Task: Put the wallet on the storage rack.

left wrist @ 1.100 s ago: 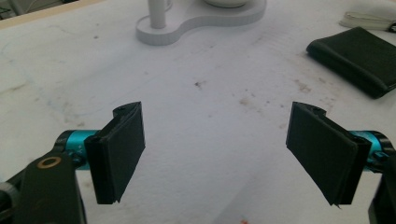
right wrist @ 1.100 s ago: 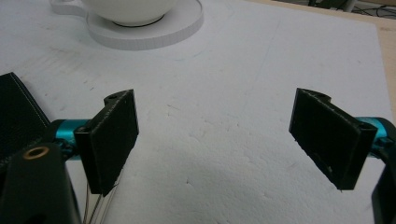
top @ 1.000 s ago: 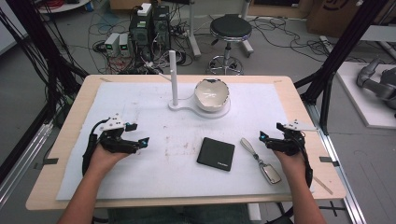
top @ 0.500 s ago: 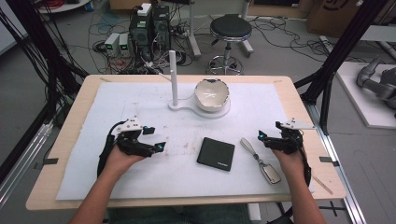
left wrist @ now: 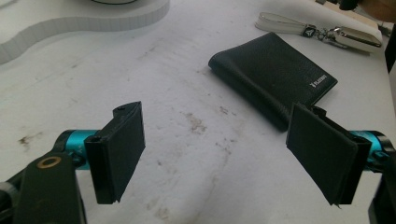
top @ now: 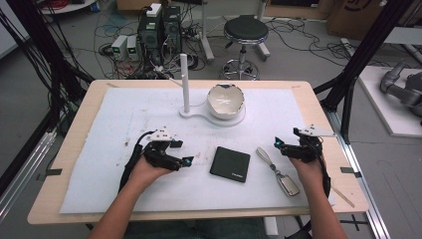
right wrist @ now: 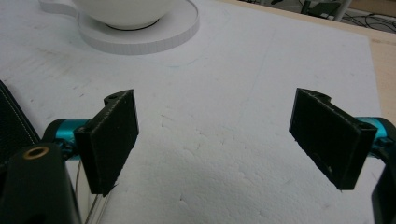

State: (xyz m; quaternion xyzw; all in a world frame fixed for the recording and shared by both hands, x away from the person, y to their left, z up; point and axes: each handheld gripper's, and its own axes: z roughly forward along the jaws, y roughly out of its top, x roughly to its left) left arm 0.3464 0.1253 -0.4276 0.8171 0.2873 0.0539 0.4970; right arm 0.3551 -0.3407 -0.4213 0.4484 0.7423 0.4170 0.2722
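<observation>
A black wallet [top: 230, 164] lies flat on the white mat, slightly right of centre. My left gripper [top: 185, 161] is open just to its left and points at it; in the left gripper view the wallet [left wrist: 275, 78] lies ahead of the spread jaws, apart from them. A key fob on a white strap [top: 277, 172] lies right of the wallet, and also shows as the key fob [left wrist: 345, 36] at the far top right. My right gripper [top: 278, 145] is open beside the strap's upper end, with bare mat between its jaws [right wrist: 215, 140].
A white bowl [top: 226, 101] sits on a white stand base [top: 191, 113] with an upright post [top: 185, 82] at the back centre. The wooden table edge [top: 318, 107] frames the mat. Stool, cables and computers stand on the floor beyond.
My left gripper has slid rightward across the mat toward the wallet. The right gripper has stayed almost in place. The wallet and key fob have not moved.
</observation>
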